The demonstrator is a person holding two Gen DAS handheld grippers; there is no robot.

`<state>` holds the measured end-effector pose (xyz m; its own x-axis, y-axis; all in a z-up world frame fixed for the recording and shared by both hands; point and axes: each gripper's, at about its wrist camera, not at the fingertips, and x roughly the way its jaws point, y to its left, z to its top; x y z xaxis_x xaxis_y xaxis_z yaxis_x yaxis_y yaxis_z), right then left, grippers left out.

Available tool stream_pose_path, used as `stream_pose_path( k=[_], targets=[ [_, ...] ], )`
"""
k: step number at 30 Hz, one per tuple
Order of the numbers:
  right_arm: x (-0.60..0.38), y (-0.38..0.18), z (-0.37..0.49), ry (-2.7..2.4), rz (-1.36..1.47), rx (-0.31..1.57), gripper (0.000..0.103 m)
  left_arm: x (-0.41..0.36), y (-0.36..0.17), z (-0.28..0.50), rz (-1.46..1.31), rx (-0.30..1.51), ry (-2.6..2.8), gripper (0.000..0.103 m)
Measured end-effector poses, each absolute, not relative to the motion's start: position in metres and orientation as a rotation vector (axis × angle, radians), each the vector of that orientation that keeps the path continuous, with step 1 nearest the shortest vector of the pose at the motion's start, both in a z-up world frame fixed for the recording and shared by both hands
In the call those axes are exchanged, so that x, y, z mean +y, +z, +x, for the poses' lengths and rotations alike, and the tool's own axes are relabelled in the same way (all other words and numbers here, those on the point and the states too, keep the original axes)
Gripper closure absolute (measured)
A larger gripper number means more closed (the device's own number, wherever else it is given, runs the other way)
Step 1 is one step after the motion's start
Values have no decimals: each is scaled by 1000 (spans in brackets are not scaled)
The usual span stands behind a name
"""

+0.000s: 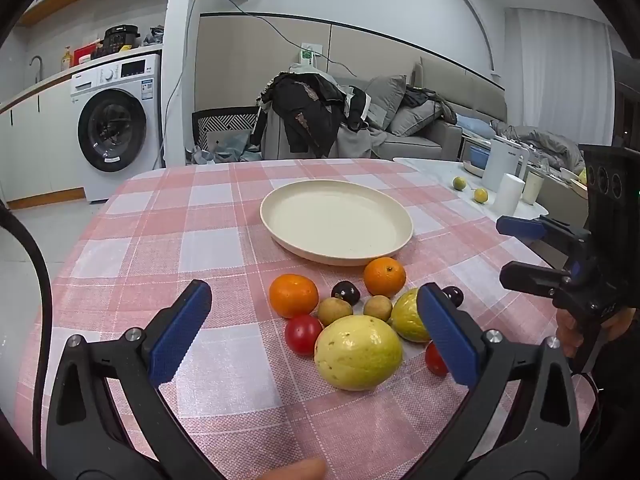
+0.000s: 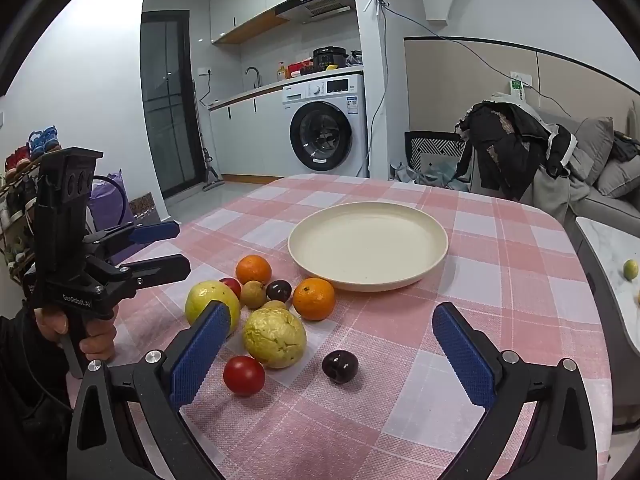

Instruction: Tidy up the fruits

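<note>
Fruit heaped beside a bare plate [image 2: 367, 276]

Both tongs, left gripper [image 1: 316, 320] and right gripper [image 2: 332, 332], hover spread wide and released above the fruit pile [image 1: 352, 320] on the checked tablecloth [image 1: 200, 240].

In the left wrist view, the left gripper's pad [image 1: 448, 336] is hiding part of a guava [image 1: 408, 316], a tomato [image 1: 435, 360] and a plum [image 1: 454, 295].

Beyond the checked tablecloth [image 2: 500, 264] I see a washing machine [image 2: 326, 126] under a counter, with a cooker [image 2: 329, 57] on top. A chair heaped with dark clothes [image 1: 312, 116] stands before a grey sofa [image 1: 420, 128]. A white jug, perhaps a kettle [image 1: 505, 162], sits on a side table.
</note>
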<state>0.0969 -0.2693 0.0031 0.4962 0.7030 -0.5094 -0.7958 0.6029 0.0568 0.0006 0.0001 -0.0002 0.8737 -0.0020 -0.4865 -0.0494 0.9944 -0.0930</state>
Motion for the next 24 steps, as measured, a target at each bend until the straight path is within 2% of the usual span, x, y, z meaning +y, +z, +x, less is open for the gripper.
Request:
stream_pose_path(
  k=[24],
  targets=[
    [-268, 2, 99, 914, -211, 544, 0, -2, 2, -3, -93, 500, 31, 1]
  ],
)
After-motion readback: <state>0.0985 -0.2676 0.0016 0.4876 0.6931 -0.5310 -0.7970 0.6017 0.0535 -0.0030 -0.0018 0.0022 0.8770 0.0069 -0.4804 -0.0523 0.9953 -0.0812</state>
